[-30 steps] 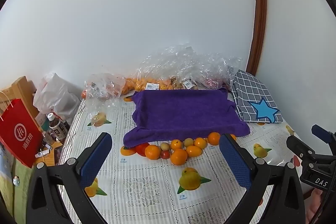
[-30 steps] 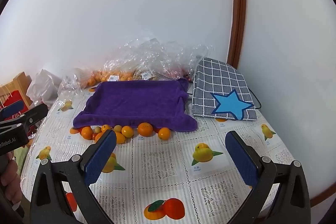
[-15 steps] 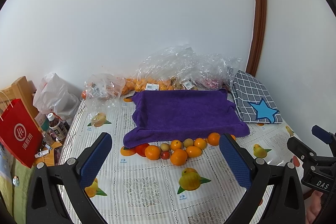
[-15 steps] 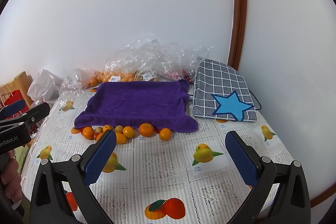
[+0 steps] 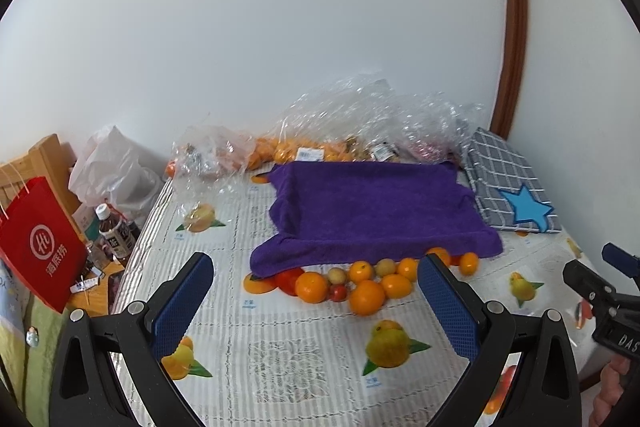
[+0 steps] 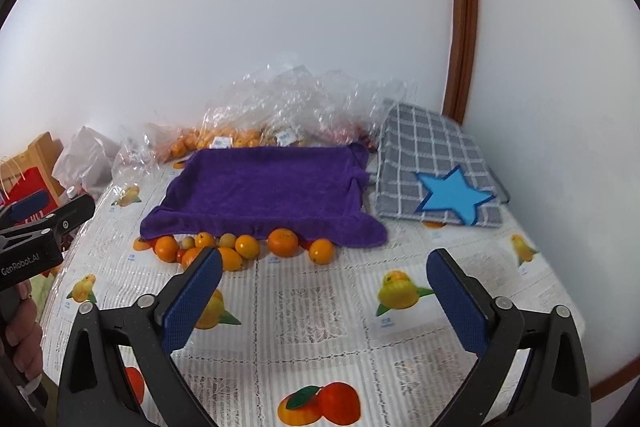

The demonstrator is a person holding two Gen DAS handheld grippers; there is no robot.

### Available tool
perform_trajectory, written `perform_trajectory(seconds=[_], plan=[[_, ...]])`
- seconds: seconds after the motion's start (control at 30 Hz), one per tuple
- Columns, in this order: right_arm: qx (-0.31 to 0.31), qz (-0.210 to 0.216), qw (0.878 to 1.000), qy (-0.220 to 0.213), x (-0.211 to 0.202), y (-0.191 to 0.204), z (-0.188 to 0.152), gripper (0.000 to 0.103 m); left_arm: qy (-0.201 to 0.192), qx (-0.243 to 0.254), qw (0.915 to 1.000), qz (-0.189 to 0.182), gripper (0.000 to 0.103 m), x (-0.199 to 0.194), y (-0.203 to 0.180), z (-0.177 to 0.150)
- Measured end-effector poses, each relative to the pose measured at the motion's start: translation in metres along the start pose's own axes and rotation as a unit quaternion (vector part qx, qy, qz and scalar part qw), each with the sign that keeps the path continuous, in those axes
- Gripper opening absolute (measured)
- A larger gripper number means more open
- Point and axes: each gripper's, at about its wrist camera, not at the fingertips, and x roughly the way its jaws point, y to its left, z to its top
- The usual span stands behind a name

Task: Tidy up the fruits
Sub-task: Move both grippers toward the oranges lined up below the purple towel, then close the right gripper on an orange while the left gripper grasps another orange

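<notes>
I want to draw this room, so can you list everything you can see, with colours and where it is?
loose fruits: about ten, mostly orange, along the towel's near edge
towel: one, purple, mid-table
tablecloth: one, white with fruit prints, covering the table
plastic bags: several, clear, some holding oranges, by the wall
cushion: one, grey check with blue star, right of towel
paper bag: one, red, left of table
bottle: one, dark, beside the paper bag
left gripper: black, blue pads, open
right gripper: black, blue pads, open

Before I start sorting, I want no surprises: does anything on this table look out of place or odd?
Yes: loose fruit lies bunched on the tablecloth along the purple towel's near edge, a few pieces tucked under its hem. Nothing looks spilled or damaged.
</notes>
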Motion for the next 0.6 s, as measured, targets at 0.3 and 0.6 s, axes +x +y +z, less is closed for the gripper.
perform_trajectory(seconds=[0.3, 0.6], plan=[[0.004, 0.013, 0.999, 0.046, 0.066, 0.001, -0.022, 0.084, 0.051, -0.011, 0.9985, 0.014, 0.090, 0.061, 0.028, -0.028], [0.038, 0.035, 0.994, 0.095, 0.140, -0.013, -0.037, 0.068, 0.093, -0.026, 0.9952, -0.012, 0.080, 0.110, 0.047, -0.051]])
